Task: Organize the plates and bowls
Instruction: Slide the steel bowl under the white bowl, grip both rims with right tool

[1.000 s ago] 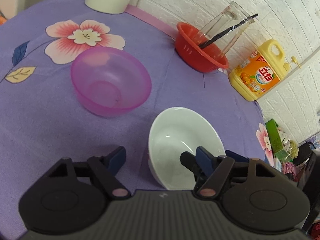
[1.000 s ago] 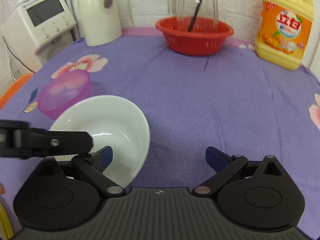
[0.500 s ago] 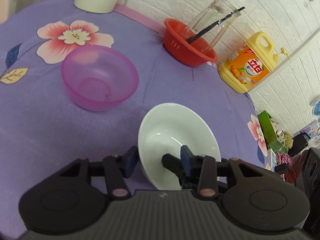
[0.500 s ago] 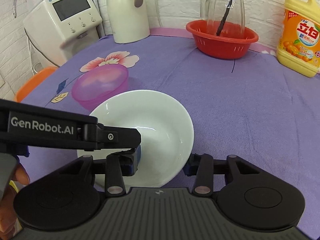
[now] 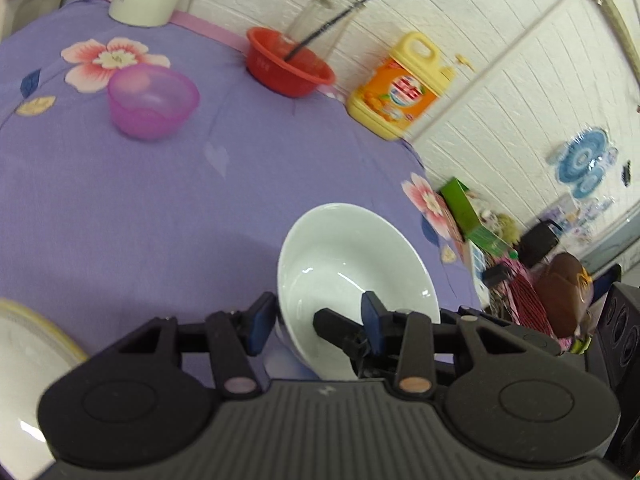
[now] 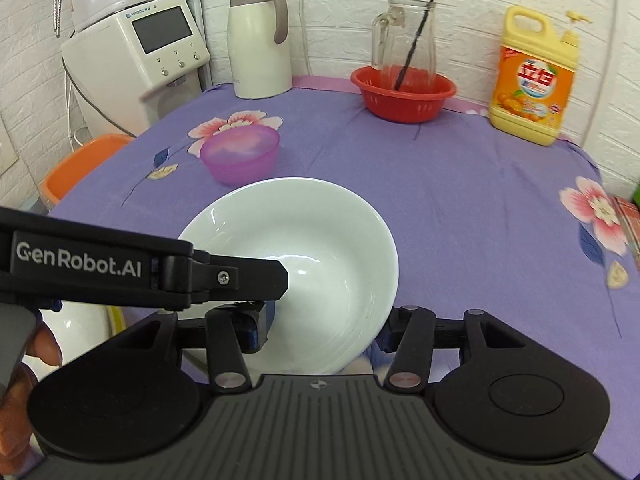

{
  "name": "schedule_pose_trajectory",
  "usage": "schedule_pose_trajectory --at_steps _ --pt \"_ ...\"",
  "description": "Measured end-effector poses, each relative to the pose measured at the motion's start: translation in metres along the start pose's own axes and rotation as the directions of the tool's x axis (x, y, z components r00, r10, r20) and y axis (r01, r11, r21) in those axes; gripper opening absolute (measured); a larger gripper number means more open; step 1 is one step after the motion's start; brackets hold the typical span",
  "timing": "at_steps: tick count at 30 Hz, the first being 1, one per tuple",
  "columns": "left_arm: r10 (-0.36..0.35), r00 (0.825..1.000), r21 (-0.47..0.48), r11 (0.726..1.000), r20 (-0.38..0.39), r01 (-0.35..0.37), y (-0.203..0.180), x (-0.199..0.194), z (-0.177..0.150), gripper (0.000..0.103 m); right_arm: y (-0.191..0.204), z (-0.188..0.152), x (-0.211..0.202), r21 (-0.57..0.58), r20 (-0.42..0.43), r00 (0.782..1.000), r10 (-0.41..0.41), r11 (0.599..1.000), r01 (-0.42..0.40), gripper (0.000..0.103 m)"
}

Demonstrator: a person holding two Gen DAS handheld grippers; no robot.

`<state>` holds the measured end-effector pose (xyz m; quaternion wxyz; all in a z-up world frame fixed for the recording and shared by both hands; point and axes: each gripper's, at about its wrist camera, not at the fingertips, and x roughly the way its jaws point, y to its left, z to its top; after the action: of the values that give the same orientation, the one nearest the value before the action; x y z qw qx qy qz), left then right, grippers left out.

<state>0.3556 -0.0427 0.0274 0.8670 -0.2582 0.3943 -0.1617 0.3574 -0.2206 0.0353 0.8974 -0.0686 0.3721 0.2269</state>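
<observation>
Two grippers: both pinch one white bowl (image 6: 304,256) at opposite points of its rim.
Left gripper (image 5: 316,322): jaws narrowed onto the bowl's near-left rim, one pad outside the wall, one inside.
Right gripper (image 6: 326,322): jaws narrowed across the bowl's near wall; the left pad sits inside, the right finger outside the right wall.
White bowl: raised off the purple tablecloth (image 6: 460,184), mouth tilted up and towards the right wrist camera; round, no long axis.
Pink bowl (image 6: 240,154): upright on the cloth, well apart, by a flower print.
Red basket (image 6: 404,96): at the far edge, holding a glass jug (image 6: 402,40).
Detergent bottle (image 6: 532,76): upright, right of the basket.
White kettle (image 6: 260,40): far left.
</observation>
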Motion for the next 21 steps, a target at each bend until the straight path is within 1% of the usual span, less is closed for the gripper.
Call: schedule_pose_trajectory --at_steps 5,10,15,21 --pt "-0.03 0.999 0.05 0.998 -0.018 0.03 -0.017 -0.02 -0.046 0.041 0.009 -0.043 -0.04 0.019 0.016 0.999 -0.027 0.999 0.027 0.089" --pt "-0.028 0.999 0.087 0.996 -0.043 0.032 -0.022 -0.029 -0.078 0.042 0.02 -0.077 -0.062 0.028 0.042 0.999 -0.03 0.999 0.029 0.094" --pt "0.012 0.997 0.106 0.994 -0.075 -0.004 -0.018 -0.021 -0.091 0.042 0.021 -0.096 -0.059 0.046 0.026 1.0 -0.01 0.999 0.009 0.094" --pt "0.035 0.997 0.139 0.99 -0.069 -0.026 -0.016 -0.016 -0.089 0.042 0.016 -0.098 -0.05 0.074 0.018 0.999 0.032 0.997 -0.033 0.094"
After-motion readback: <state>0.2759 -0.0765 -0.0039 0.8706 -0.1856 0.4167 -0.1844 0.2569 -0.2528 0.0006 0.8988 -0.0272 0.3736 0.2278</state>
